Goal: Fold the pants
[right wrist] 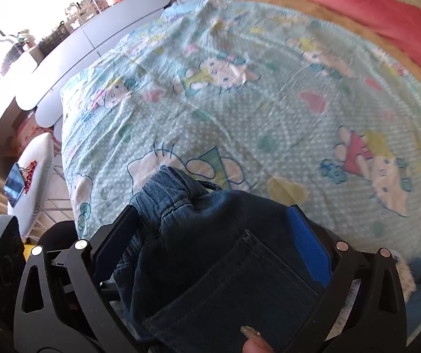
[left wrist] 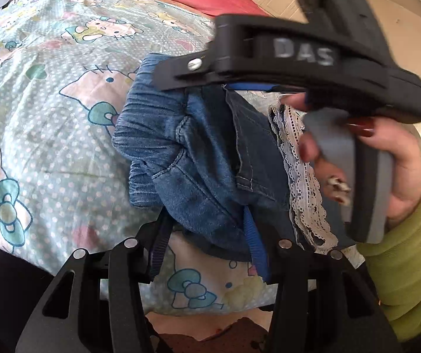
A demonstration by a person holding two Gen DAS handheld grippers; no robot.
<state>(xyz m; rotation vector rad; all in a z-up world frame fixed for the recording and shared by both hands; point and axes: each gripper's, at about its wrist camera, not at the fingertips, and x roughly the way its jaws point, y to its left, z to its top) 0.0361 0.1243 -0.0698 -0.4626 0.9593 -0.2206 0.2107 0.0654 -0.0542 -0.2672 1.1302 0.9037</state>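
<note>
Denim pants bunched between two hand-held grippers over a cartoon-print bedsheet.

Nearest in the left wrist view, the left gripper (left wrist: 207, 253) has its blue-padded fingers (left wrist: 257, 244) on either side of the lower folds of the pants (left wrist: 198, 158), denim filling the gap; whether the pads press on the cloth I cannot tell. The pants hang crumpled, the elastic waistband toward the left, a white lace trim (left wrist: 301, 176) along their right edge. Just beyond, the right gripper (left wrist: 181, 73) reaches across the top of the bundle, borne by a hand (left wrist: 387, 161) in a green sleeve (left wrist: 410, 259). In the right wrist view its jaws stand wide but packed with denim, closed on the pants, a pocket seam facing the camera. Under everything lies the bedsheet (right wrist: 269, 94), with a pink blanket (right wrist: 357, 6) at the far edge.
</note>
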